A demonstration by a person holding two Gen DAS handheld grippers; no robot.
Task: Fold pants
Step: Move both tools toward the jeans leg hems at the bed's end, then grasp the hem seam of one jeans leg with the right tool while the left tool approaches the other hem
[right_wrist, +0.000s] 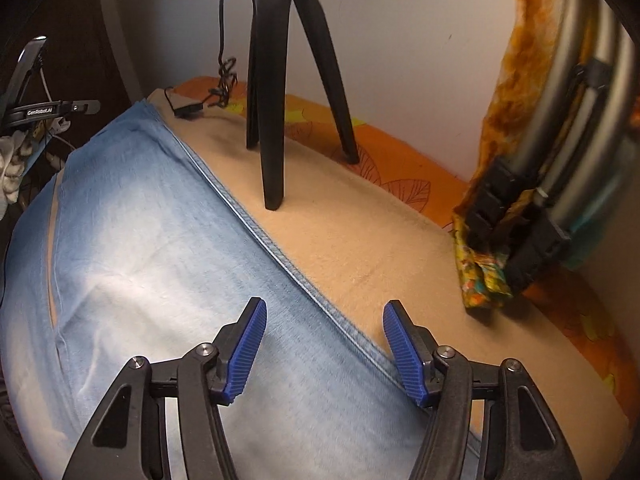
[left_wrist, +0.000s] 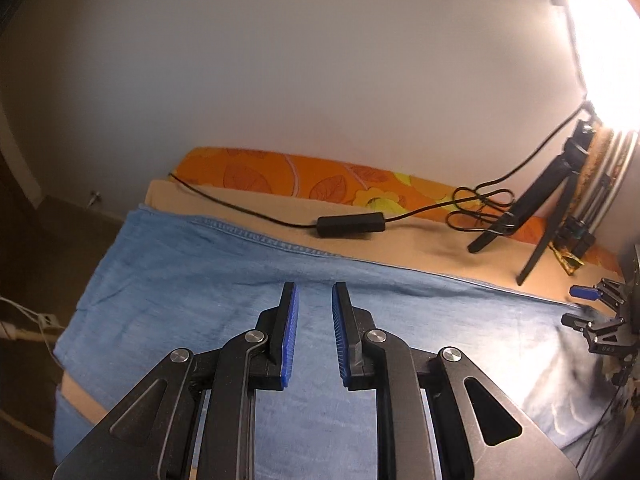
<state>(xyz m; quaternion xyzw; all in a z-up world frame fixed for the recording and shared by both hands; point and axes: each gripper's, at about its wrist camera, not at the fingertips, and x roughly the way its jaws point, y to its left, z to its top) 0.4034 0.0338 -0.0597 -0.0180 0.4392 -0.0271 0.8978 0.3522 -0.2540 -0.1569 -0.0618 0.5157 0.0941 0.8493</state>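
Light blue denim pants (left_wrist: 208, 280) lie flat on a beige blanket (left_wrist: 420, 252); they also fill the right wrist view (right_wrist: 160, 248), with a stitched side seam (right_wrist: 272, 248) running diagonally. My left gripper (left_wrist: 314, 294) hovers over the middle of the pants, its jaws a little apart and holding nothing. My right gripper (right_wrist: 324, 312) is wide open and empty, straddling the seam at the pants' far edge. The right gripper also shows at the right edge of the left wrist view (left_wrist: 588, 304).
A black tripod (right_wrist: 276, 80) stands on the blanket just beyond the seam. A black cable with an inline box (left_wrist: 352, 225) lies along the back. An orange leaf-print sheet (left_wrist: 304, 176) lines the wall. A bright ring light (left_wrist: 608, 40) and folded frame (right_wrist: 560, 160) stand at right.
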